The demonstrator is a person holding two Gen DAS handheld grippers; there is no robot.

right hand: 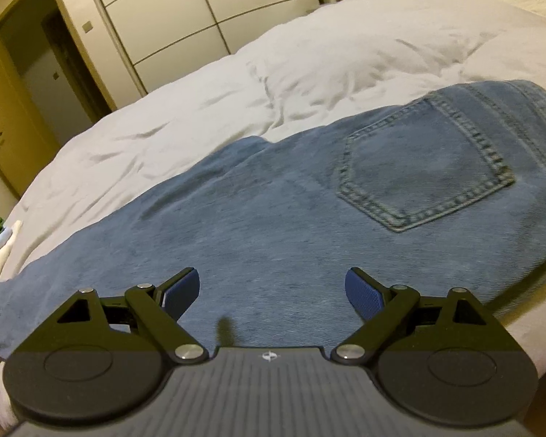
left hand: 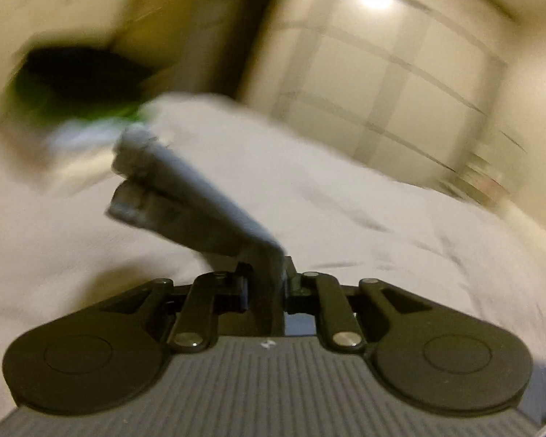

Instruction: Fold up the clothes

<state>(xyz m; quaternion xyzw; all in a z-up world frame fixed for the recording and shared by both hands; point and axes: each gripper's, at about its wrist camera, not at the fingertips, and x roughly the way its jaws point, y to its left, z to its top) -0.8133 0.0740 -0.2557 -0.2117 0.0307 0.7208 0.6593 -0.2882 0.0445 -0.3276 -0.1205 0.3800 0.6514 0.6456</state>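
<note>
Jeans flat on bed, waist far-right; left claw pinching denim strip, right claw spread.

Blue jeans flat on white duvet, pocket up.

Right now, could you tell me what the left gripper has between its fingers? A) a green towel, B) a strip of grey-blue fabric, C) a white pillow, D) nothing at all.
B: in the left wrist view the left gripper has its jaws drawn close together on a strip of grey-blue fabric that runs up and away over the white duvet.
</note>
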